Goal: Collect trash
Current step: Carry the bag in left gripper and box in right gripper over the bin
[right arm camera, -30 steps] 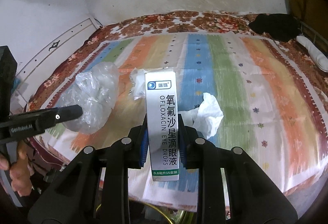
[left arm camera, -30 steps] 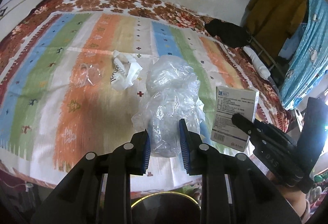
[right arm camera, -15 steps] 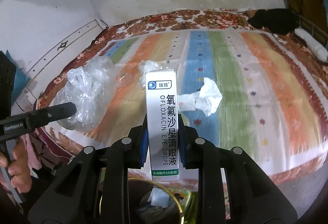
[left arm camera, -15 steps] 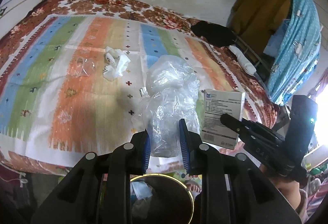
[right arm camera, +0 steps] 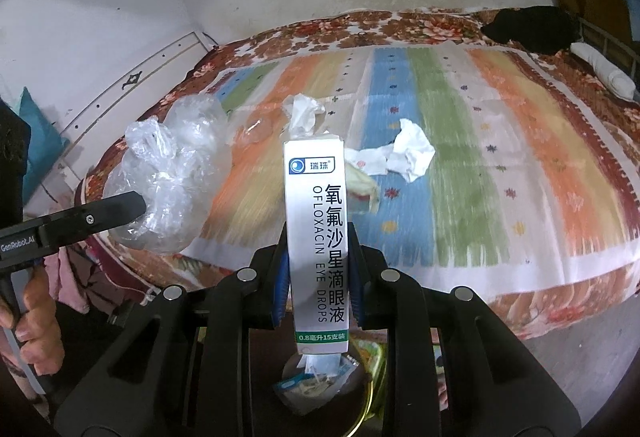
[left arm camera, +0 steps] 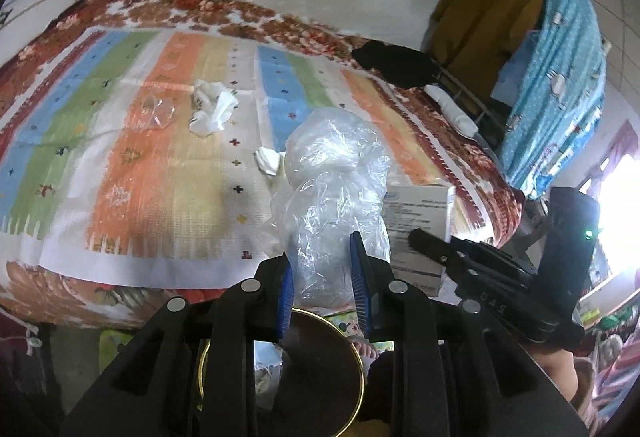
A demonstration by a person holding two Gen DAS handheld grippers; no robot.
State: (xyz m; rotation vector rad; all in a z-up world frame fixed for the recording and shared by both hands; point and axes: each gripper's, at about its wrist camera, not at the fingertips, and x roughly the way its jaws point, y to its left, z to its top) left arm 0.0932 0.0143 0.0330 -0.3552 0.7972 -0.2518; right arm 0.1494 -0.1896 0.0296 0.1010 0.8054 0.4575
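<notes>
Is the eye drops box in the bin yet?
No. The eye drops box stands upright, clamped in the right hand-held gripper above the bin.

Left gripper clamped on crumpled clear plastic bag; bag bulk blocks path straight ahead. Right gripper close beside it, gripping upright eye drops box; narrow gap between the two. Gold-rimmed bin directly below both, opening unobstructed. Striped bedspread mostly open; white tissue, small clear wrapper and second tissue scattered mid-bed, well apart. Black cloth at far corner.
</notes>
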